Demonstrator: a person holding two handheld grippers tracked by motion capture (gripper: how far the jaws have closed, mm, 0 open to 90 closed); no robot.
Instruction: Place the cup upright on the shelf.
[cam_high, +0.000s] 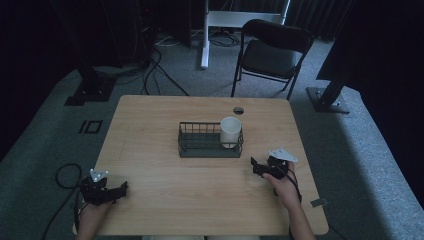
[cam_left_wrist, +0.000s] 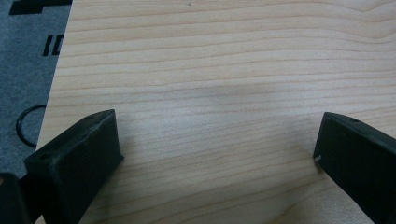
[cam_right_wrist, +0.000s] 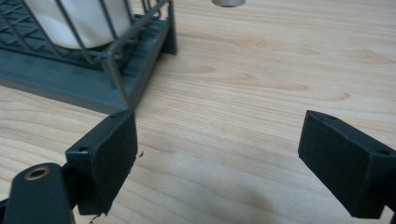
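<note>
A dark wire basket (cam_high: 192, 146) stands at the middle of the wooden table (cam_high: 165, 200). A white cup (cam_high: 230, 131) stands upright in its right end. My right gripper (cam_high: 256, 167) rests just right of and nearer than the basket, jaws wide open with nothing between them. The right gripper view has the basket's corner (cam_right_wrist: 116, 70) and the cup (cam_right_wrist: 79, 18) at upper left, beyond my right gripper (cam_right_wrist: 217, 154). My left gripper (cam_high: 122, 189) lies near the table's front left corner, open over bare wood (cam_left_wrist: 215, 140).
A round cable hole (cam_high: 238, 110) sits in the table behind the basket. A black folding chair (cam_high: 272, 50) stands beyond the far edge, with stand bases and cables on the grey floor. The table's left edge (cam_left_wrist: 56, 93) runs close by the left gripper.
</note>
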